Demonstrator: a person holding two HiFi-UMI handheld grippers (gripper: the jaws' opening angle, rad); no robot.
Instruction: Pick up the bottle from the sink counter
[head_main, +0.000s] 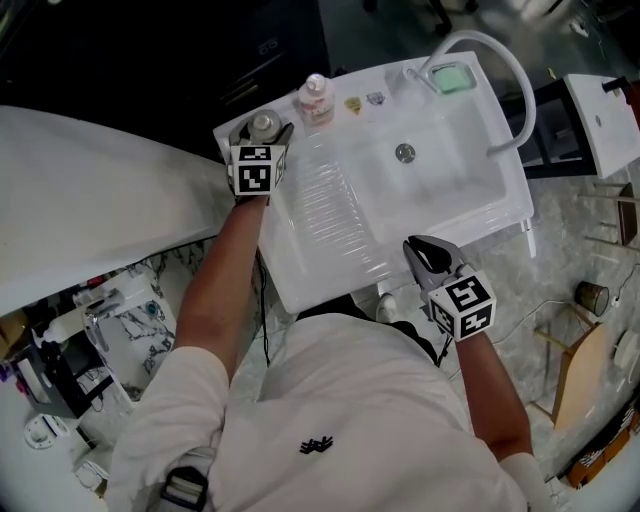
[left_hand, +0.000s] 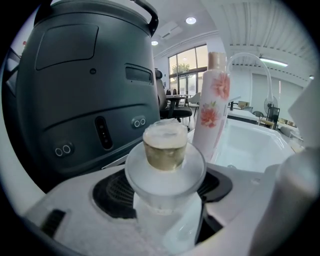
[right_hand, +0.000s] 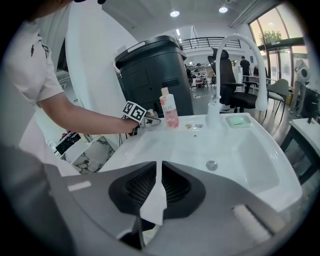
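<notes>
A small clear bottle (head_main: 264, 126) with a pale gold cap (left_hand: 165, 145) stands at the back left corner of the white sink counter (head_main: 330, 230). My left gripper (head_main: 262, 135) is closed around it, and its body sits wedged between the two jaws in the left gripper view (left_hand: 165, 210). A taller white bottle with pink flowers (head_main: 315, 98) stands just to the right of it (left_hand: 212, 100), apart from the jaws. My right gripper (head_main: 425, 252) hovers at the counter's front edge, shut and empty, with its tips meeting (right_hand: 155, 200).
A dark grey bin (left_hand: 85, 85) rises right behind the clear bottle. The basin (head_main: 420, 170) has a drain, a curved white faucet (head_main: 505, 70) and a green soap dish (head_main: 452, 77) at the back right. A ribbed drainboard (head_main: 325, 205) lies left of the basin.
</notes>
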